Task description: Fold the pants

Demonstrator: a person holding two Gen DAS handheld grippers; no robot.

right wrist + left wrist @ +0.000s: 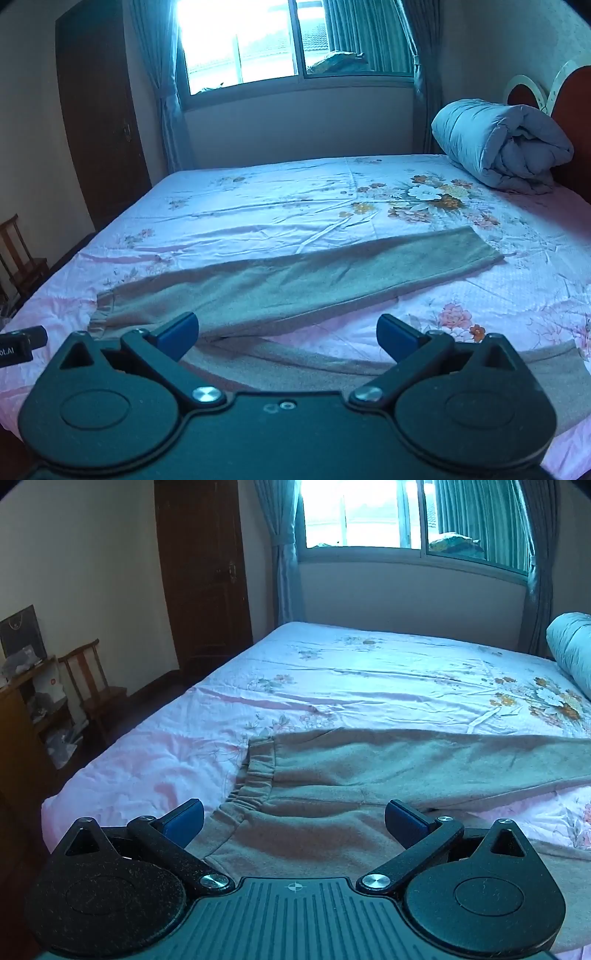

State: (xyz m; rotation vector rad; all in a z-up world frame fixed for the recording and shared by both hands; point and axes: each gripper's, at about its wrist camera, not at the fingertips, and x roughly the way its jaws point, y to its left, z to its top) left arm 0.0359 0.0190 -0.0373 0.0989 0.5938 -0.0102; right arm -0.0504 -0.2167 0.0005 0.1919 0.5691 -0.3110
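Left wrist view shows our left hand-held gripper [293, 821] open above the waistband of the pants [369, 775], spread flat across the bed [332, 672] for folding, while our right hand-held gripper [287, 334] hovers open over the legs.

- The bed [258, 192] has a pink floral sheet.
- Grey pants [295, 280] lie flat on its near part.
- A rolled grey quilt [498, 144] lies far right.
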